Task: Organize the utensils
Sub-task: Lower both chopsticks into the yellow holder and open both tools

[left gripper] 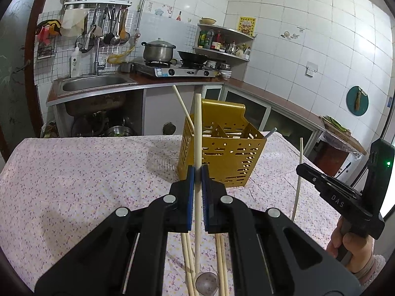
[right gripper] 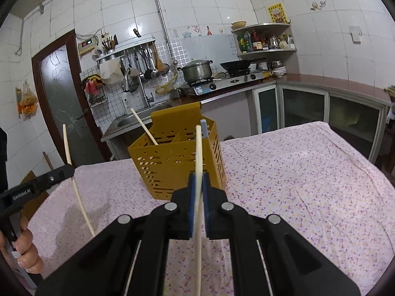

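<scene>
A yellow perforated utensil holder stands on the table, also in the right wrist view. One pale chopstick leans in its left compartment. My left gripper is shut on a pale chopstick, held upright just in front of the holder. My right gripper is shut on another pale chopstick, upright before the holder; it shows in the left wrist view at right. More chopsticks and a metal spoon lie on the cloth under my left gripper.
The table has a pink floral cloth. A grey utensil handle sticks out of the holder's right side. Behind are a sink, a gas stove with a pot and a wok, and counter cabinets.
</scene>
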The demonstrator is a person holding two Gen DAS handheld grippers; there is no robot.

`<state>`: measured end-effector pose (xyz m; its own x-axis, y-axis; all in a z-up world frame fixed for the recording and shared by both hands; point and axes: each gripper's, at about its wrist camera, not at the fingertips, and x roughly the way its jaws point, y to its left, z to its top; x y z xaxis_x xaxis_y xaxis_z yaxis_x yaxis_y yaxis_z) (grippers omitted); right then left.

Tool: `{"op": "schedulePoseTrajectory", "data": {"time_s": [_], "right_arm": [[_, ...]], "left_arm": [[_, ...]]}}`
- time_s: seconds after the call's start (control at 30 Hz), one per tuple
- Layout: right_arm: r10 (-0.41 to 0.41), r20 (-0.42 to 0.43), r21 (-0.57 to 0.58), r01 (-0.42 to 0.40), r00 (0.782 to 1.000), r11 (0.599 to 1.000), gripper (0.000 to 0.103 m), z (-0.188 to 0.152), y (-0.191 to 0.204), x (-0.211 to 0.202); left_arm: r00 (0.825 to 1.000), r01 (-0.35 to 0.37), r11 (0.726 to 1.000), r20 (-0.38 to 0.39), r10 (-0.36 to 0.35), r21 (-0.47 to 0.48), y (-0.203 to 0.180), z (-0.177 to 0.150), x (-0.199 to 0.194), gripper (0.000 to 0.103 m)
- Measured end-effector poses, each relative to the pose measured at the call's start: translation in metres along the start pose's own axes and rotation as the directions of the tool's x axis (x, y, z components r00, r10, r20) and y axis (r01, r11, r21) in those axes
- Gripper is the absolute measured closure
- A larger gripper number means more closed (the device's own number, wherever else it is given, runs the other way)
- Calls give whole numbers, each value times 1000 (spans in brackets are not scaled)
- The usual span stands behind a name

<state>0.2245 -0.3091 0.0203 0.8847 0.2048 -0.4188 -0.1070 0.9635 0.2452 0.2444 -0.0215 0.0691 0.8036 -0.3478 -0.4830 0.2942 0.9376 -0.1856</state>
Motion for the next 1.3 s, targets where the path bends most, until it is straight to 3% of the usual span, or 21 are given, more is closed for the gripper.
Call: {"op": "schedulePoseTrajectory", "data": {"time_s": [0.27,0.43,0.57,0.73,0.87,0.97,1.1,1.3], "right_arm": [[-22,99,-11,23,995,1000,97,14,5,-15],[-17,185,-29,23,983,999,97,52,12,-18],[-17,289,-42,31,957,999,97,93,20,-16],[-24,451,-40,47,892,998,97,142,33,-10],[-32,495,-68,75,868,995,97,159,43,10],[-31,492,-78,80,870,994,97,153,43,35],[-15,453,-78,56,892,995,97,138,32,64],[-8,399,-82,45,917,996,97,111,20,85]], "left_arm": [[1000,8,1000,30,-9,19,-7,8,-5,99],[997,10,999,71,-12,35,-17,39,1,99],[989,2,997,146,-13,73,-32,75,0,99],[958,-26,994,287,-6,106,-48,122,6,99],[937,-32,996,350,-1,89,-45,142,34,99],[941,-43,996,339,16,74,-37,136,68,99],[953,-32,996,304,4,86,-31,115,103,99],[970,-25,995,242,1,98,-19,92,124,99]]}}
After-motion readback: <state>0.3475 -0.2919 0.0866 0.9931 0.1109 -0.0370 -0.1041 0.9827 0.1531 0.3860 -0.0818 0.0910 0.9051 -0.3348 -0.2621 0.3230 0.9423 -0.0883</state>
